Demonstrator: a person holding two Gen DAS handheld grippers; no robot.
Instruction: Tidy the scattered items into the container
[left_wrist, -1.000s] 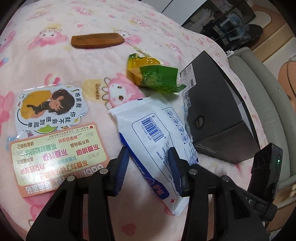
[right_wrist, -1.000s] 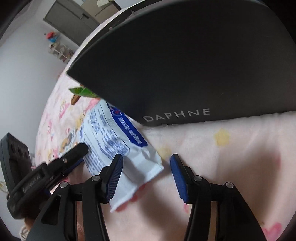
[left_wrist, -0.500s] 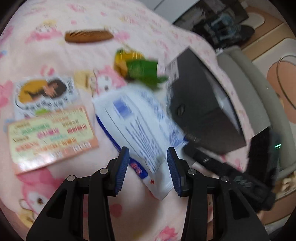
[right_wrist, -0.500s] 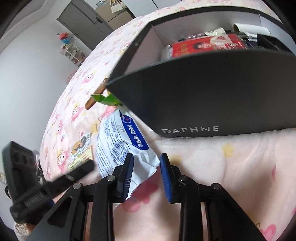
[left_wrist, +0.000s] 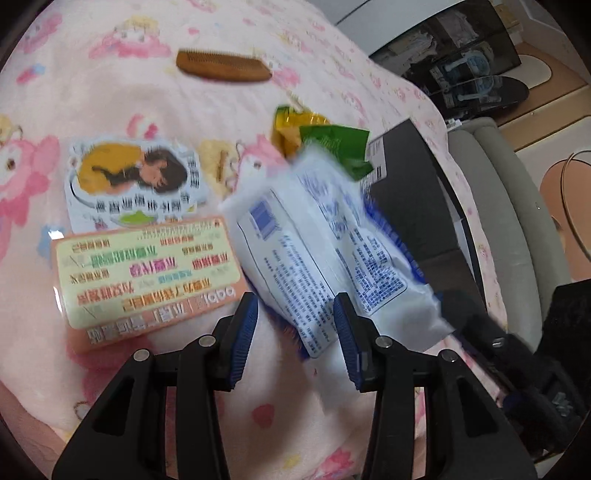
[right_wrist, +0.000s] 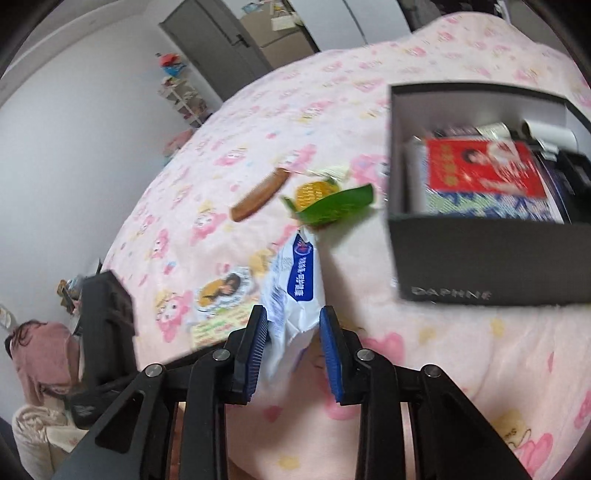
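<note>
One clear word here: "DAPHNE" in pale capitals on the front wall of the dark grey cardboard box (right_wrist: 480, 258), readable from the right wrist view. The white plastic packet with the blue stripe (right_wrist: 295, 291) carries white Chinese characters on that stripe and blue small print, too blurred to make out; a blue barcode block (left_wrist: 263, 219) shows on it in the left wrist view. The orange-bordered printed card (left_wrist: 147, 273) bears upside-down Chinese text, with "babi" just legible.
</note>
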